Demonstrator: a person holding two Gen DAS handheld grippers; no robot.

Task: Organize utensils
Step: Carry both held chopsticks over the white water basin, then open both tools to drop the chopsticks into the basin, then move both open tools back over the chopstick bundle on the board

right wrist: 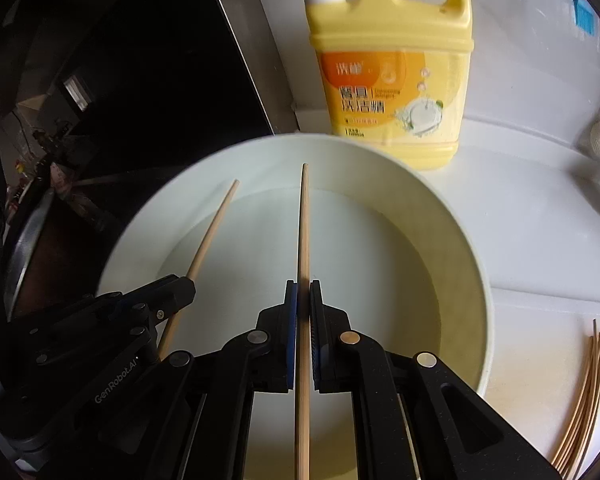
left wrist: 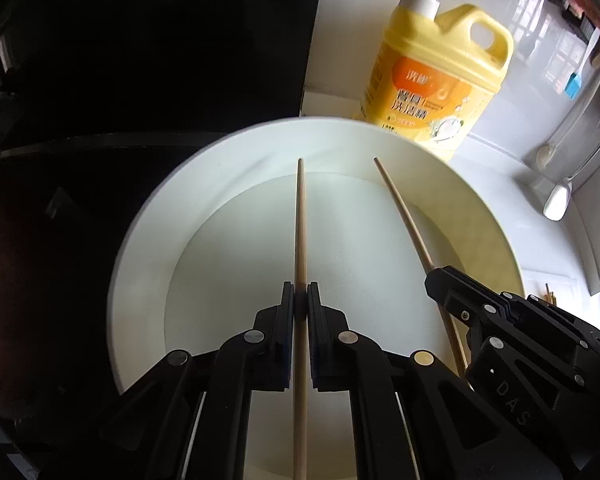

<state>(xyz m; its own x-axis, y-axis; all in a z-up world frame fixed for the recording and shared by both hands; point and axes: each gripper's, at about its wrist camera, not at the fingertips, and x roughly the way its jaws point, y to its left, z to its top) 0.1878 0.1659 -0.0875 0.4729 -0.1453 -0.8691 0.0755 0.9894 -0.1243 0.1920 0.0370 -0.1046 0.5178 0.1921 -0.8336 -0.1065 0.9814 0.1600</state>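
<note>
My left gripper (left wrist: 301,286) is shut on a wooden chopstick (left wrist: 300,220) that points forward over a large white bowl (left wrist: 140,240). My right gripper (right wrist: 303,283) is shut on a second wooden chopstick (right wrist: 304,220), also held over the bowl (right wrist: 472,248). Each view shows the other gripper beside it: the right gripper (left wrist: 434,278) with its chopstick (left wrist: 404,216) in the left wrist view, the left gripper (right wrist: 186,282) with its chopstick (right wrist: 214,228) in the right wrist view. The two chopsticks lie side by side, tips apart.
A yellow dish-soap jug (left wrist: 432,80) stands behind the bowl on the white counter; it also shows in the right wrist view (right wrist: 392,64). Several more chopsticks (right wrist: 584,400) lie on the counter at right. Hanging utensils (left wrist: 560,196) are at the far right. A dark stovetop (left wrist: 140,60) is at left.
</note>
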